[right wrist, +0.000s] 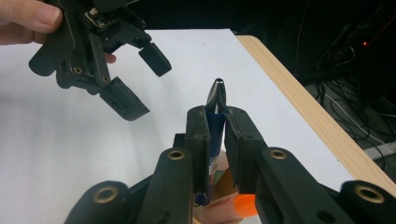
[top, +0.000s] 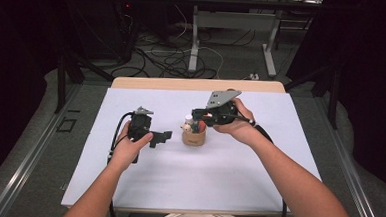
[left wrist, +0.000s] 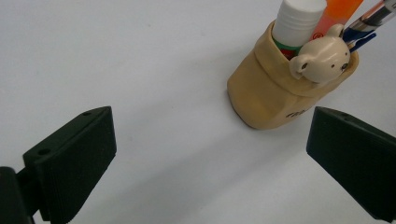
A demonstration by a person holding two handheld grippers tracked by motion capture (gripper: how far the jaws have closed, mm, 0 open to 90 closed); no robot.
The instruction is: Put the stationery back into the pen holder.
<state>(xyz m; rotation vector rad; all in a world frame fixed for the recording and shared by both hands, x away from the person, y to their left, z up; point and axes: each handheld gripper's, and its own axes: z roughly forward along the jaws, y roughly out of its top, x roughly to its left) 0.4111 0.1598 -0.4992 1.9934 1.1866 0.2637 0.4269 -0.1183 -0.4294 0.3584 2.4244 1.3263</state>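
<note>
A: Which step is in hand?

B: The right hand-held gripper [right wrist: 215,140] has its jaws closed on a dark blue pen [right wrist: 215,105], directly above the tan bear-faced pen holder [top: 193,135], which stands near the middle of the white table [top: 127,185]. Judged from this, the pen is either being drawn out of the holder or lowered into it; one moment cannot tell which.

A: And the other side?

B: The left hand-held gripper [top: 162,137] has its jaws spread wide and holds nothing. It waits just beside the holder, pointing at it.

A: What does the next move call for?

B: A straight vertical path for the pen, so that it does not drag on the white glue stick [left wrist: 298,21], the orange marker [left wrist: 337,15] or the other pens [left wrist: 369,25] packed in the holder [left wrist: 275,88]. The holder looks light and could tip; the free gripper may need to steady its wall.

A: What is hard to make out?

B: The pen's lower end is hidden behind the right jaws. The tops of the holder's contents are cut off in the left gripper view, and the print on its front is too blurred to read.
</note>
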